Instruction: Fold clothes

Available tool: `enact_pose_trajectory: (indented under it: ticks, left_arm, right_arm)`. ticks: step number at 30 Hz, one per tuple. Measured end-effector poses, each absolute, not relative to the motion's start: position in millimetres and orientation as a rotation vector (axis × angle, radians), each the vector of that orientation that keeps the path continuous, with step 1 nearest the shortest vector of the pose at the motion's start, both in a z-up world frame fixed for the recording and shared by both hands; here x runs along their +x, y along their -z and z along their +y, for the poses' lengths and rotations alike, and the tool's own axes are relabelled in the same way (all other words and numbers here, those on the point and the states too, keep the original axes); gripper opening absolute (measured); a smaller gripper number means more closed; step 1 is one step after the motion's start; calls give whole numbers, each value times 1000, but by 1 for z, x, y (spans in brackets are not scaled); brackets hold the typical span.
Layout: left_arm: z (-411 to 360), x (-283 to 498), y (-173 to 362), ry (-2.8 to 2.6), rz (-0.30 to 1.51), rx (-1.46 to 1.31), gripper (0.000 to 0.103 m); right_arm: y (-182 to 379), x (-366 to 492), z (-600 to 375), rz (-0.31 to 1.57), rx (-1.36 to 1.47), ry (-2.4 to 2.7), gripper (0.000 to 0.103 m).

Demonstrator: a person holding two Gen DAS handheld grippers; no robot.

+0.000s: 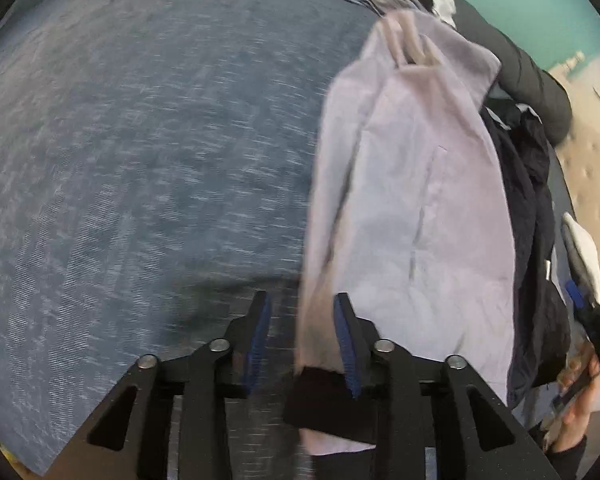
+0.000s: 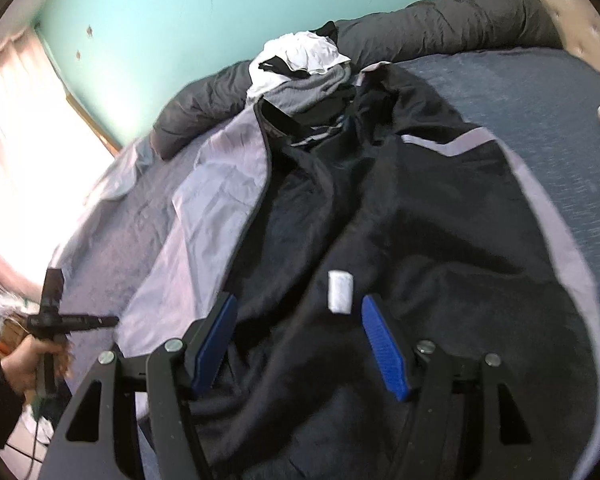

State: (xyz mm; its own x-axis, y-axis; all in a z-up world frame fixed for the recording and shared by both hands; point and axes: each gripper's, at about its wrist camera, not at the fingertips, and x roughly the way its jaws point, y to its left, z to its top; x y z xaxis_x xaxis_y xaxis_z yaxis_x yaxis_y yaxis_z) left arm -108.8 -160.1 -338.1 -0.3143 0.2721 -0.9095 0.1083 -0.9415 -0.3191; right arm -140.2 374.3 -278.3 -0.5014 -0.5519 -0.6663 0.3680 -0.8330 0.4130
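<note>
Lower centre, left gripper (image 1: pixel 302 334): my jaws part-spread, pale lilac cotton shirt (image 1: pixel 416 208) edge loose between them.
Lower centre, right gripper (image 2: pixel 298 342): my jaws spread, empty above the black fleece jacket (image 2: pixel 380 216).
Risk: the shirt slides free, spoiling my fold.

We are in a bedroom at home: a bed (image 2: pixel 540 128) with blue cover, dark bolster (image 2: pixel 440 28), teal wall (image 2: pixel 180 20), curtained window (image 2: pixel 16 140), clothes (image 2: pixel 308 76) heaped.
</note>
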Motion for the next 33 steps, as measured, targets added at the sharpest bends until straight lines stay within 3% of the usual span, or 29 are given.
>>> enact_pose_trajectory:
  ticks: [18,24,26,33]
  left_arm:
    - [-147,-101,368,-2274,-678,-1674,37]
    - [-162,-106,383,-2185,-843,-1665,35]
    - [-162,-105,384,-2180,-844,-1658,17]
    - [-154,-109,364,-2201,-810,-1582,5]
  right_arm:
    - [233,-88,390,-147,1237,2338,66]
    - [223,-88,381,-148,1227,2344,66]
    - [222,-87,377,-138,1229,2341,66]
    - [221,-87,364,-123,1231,2320,66]
